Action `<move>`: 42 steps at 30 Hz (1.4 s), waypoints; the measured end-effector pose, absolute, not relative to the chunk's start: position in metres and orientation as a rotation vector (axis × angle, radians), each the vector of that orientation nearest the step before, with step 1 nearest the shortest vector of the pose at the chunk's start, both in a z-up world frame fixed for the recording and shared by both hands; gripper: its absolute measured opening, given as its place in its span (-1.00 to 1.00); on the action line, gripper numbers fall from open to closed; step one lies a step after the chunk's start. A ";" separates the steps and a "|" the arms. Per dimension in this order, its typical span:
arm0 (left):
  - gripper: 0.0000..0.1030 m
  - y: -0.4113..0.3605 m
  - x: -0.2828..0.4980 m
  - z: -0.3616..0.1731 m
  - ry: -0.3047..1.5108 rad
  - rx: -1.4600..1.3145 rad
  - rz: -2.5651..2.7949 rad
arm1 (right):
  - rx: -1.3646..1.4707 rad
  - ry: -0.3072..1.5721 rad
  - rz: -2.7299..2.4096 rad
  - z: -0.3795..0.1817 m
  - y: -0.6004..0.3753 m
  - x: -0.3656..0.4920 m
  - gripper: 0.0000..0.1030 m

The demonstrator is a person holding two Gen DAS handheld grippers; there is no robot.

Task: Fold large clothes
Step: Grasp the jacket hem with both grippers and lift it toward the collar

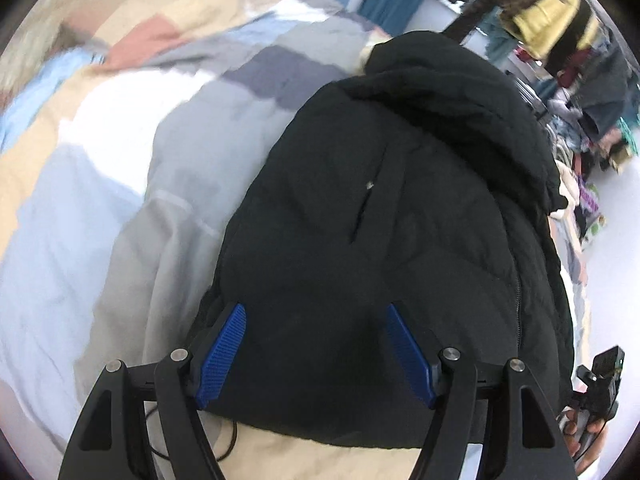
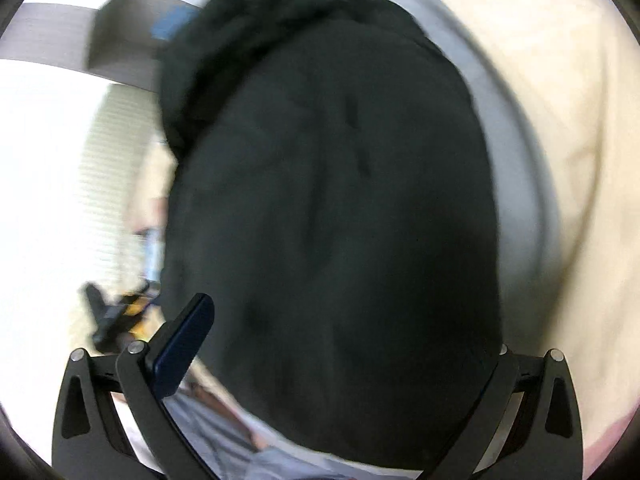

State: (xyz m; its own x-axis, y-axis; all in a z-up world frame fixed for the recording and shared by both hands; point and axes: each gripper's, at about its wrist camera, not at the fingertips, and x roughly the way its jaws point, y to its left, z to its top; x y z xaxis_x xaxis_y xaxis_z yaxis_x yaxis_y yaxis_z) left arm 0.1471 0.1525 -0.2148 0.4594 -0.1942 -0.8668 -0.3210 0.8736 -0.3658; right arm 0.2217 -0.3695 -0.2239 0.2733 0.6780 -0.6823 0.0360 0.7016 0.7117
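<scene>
A big black coat [image 1: 384, 208] lies on a bed [image 1: 100, 208]. The bed has a cover with blocks of grey, white, tan, pink and dark blue. The coat is puffy and bunched up, with its hood end far from the camera. A slit with a small pale tag runs down the coat's middle. A zip runs along the coat's right edge.

The left gripper [image 1: 316, 350] hangs over the near end of the coat. Its two blue pads [image 1: 222, 356] stand wide apart, and the coat shows between them. The pads do not press the coat together, so the fingers are let go, not grabbing.

Right of the coat, at the picture's edge, a hand [image 1: 588, 436] holds a black tool. Far past the coat there is a heap of clothes [image 1: 580, 120], with something yellow and black above it.

In the right wrist view the coat [image 2: 332, 208] fills the middle and looks blurry. The right gripper [image 2: 340, 356] is at the coat's near end. One dark blue pad [image 2: 184, 350] sticks out left of the coat. The other finger is hidden under the coat. I cannot tell if this gripper is squeezing the coat or loose. Right of the coat the bed cover [image 2: 560, 120] is cream and grey.
</scene>
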 end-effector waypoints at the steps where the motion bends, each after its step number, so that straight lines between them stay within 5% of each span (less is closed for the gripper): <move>1: 0.40 0.156 0.146 -0.217 1.106 -0.555 0.083 | 0.727 1.198 0.517 -0.218 -0.370 0.221 1.00; 10: 0.34 0.204 0.120 -0.233 1.003 -0.903 0.096 | 0.926 0.973 0.725 -0.190 -0.388 0.220 1.00; 24: 0.33 0.221 0.130 -0.259 1.048 -1.037 0.157 | 0.897 1.282 0.409 -0.257 -0.393 0.237 1.00; 37: 0.34 0.184 0.128 -0.208 0.931 -0.845 -0.091 | 0.911 1.291 0.398 -0.258 -0.408 0.227 1.00; 42: 0.34 0.183 0.144 -0.227 1.026 -0.812 -0.015 | 0.942 1.278 0.400 -0.257 -0.411 0.224 1.00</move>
